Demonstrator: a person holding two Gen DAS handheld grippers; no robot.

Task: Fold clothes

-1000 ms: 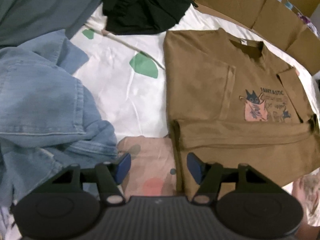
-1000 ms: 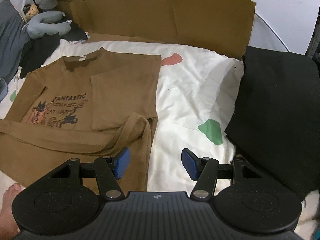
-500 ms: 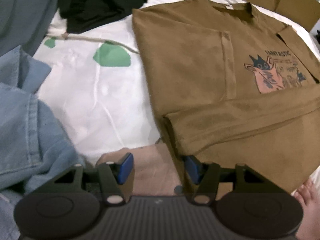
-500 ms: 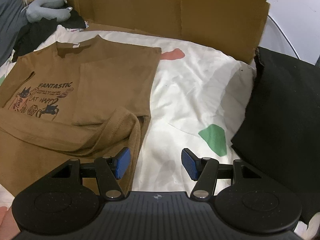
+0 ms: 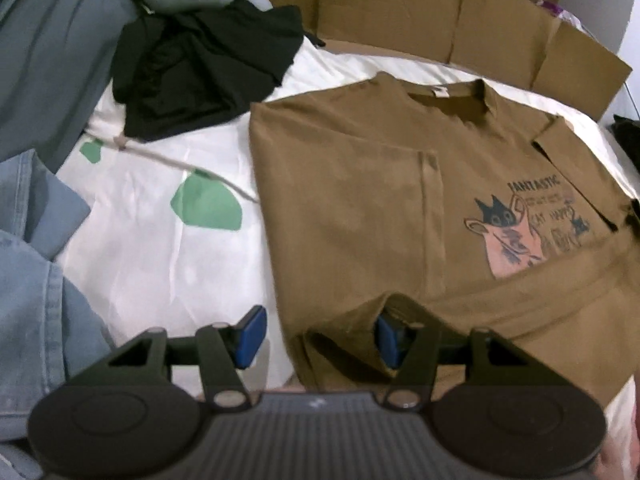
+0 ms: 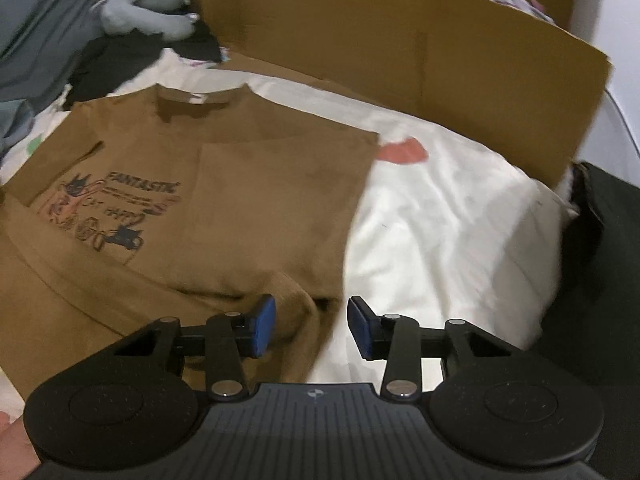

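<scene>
The brown T-shirt [image 5: 360, 184] lies flat on a bed covered with a white sheet [image 5: 160, 264], its collar toward the far side and its cat print with the word FANTASTIC facing up; both sides are folded in over the front, and the lower part is doubled up into a thick band across the near edge. The same shirt [image 6: 256, 184] fills the left half of the right wrist view. The left tool [image 5: 318, 338] sits low at the shirt's near left corner with its jaws spread wide: the left blue pad is over the bare sheet, while the right pad is tucked under a raised fold of the brown cloth, so the corner lies between the pads without being pinched. The right tool [image 6: 312, 326] is also wide, at the shirt's near right corner, its left pad just beside the bunched fold and its right pad over the sheet [image 6: 440, 240]. The sheet carries green and pink blotches. To the left of the shirt lie a crumpled black garment [image 5: 200, 72] and blue denim [image 5: 36, 288]. A cardboard wall [image 6: 400, 68] stands behind the bed, a grey neck pillow [image 6: 140, 16] rests at the far left, and a black cloth [image 6: 600, 272] lies at the right edge.
</scene>
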